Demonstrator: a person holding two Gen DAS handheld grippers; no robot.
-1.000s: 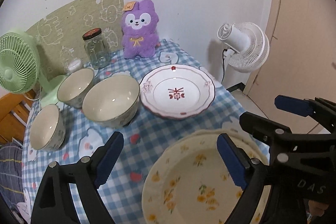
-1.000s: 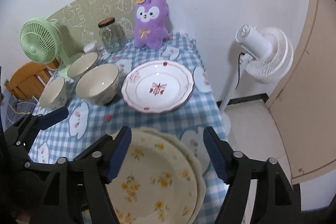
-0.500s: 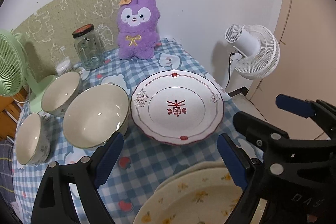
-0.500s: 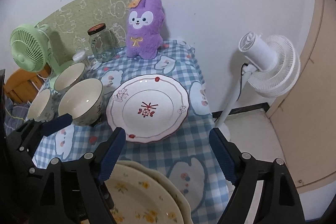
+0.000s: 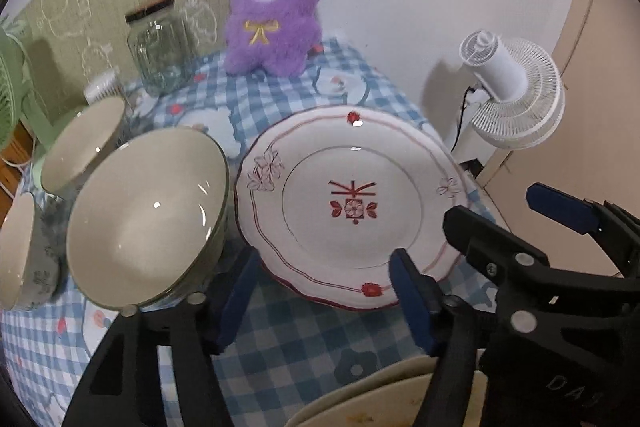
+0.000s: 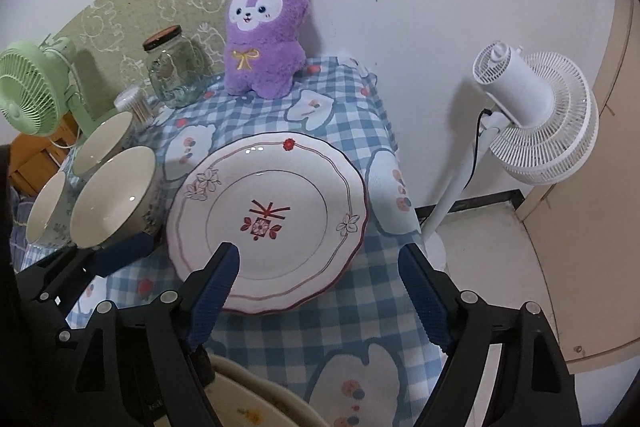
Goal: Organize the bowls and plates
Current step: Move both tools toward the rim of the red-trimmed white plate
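A white plate with a red flower pattern (image 5: 352,203) (image 6: 268,219) lies on the checked tablecloth. My left gripper (image 5: 324,301) is low at the plate's near rim, which sits between its blue pads without being pressed; its jaws are closing. My right gripper (image 6: 320,297) is open over the plate's near right edge, nothing in it. A large cream bowl (image 5: 144,223) stands left of the plate. Two smaller bowls (image 5: 80,147) (image 5: 20,255) are further left. Stacked yellow-flowered plates (image 6: 248,403) lie under both grippers at the near edge.
A purple plush toy (image 5: 272,7) and a glass jar (image 5: 160,55) stand at the back by the wall. A green desk fan (image 6: 28,91) is at the far left. A white standing fan (image 6: 532,115) is on the floor beyond the table's right edge.
Both grippers have moved forward and down, from over the yellow-flowered plates to the red-patterned plate's near rim. The left jaws have narrowed.
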